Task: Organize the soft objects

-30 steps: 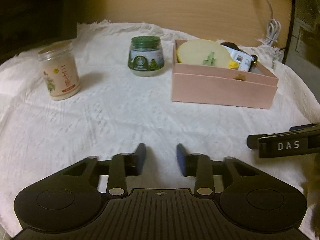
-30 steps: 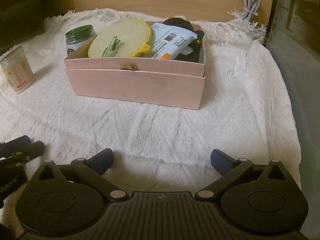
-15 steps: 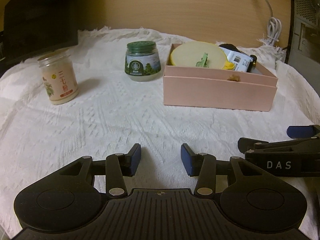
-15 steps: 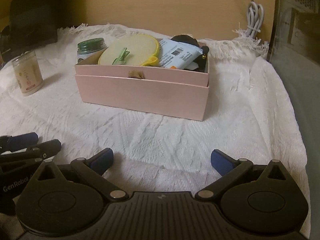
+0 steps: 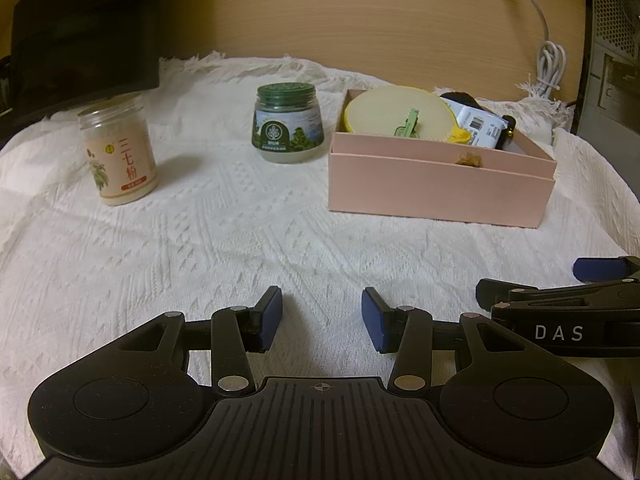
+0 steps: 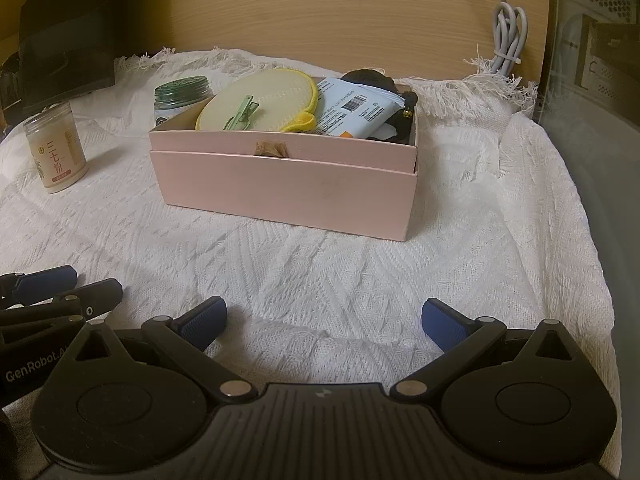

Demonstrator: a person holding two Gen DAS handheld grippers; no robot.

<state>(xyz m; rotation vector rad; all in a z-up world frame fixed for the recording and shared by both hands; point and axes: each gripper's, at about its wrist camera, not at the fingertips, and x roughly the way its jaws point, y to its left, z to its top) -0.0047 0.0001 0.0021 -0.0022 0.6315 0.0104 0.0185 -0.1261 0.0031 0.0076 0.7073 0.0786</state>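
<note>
A pink box (image 5: pixel 436 188) (image 6: pixel 280 192) stands on the white knitted cloth (image 5: pixel 240 240). In it lie a round yellow-edged pad (image 5: pixel 396 110) (image 6: pixel 264 100) with a green clip (image 6: pixel 242 114), a white packet with a barcode (image 6: pixel 356 112) and a dark item behind it. My left gripper (image 5: pixel 322 318) is open and empty, low over the cloth in front of the box. My right gripper (image 6: pixel 323 320) is open wide and empty, also in front of the box. The right gripper shows at the right edge of the left wrist view (image 5: pixel 560 312).
A clear jar with a cream label (image 5: pixel 118 156) (image 6: pixel 56 150) stands at the left. A green-lidded jar (image 5: pixel 288 124) (image 6: pixel 180 94) stands beside the box. A wooden wall, a coiled white cable (image 6: pixel 508 40) and a dark monitor (image 5: pixel 80 32) are behind.
Both grippers have drawn back and risen from the box, so it looks smaller. The left gripper's fingers have opened wider. The right gripper stays open.
</note>
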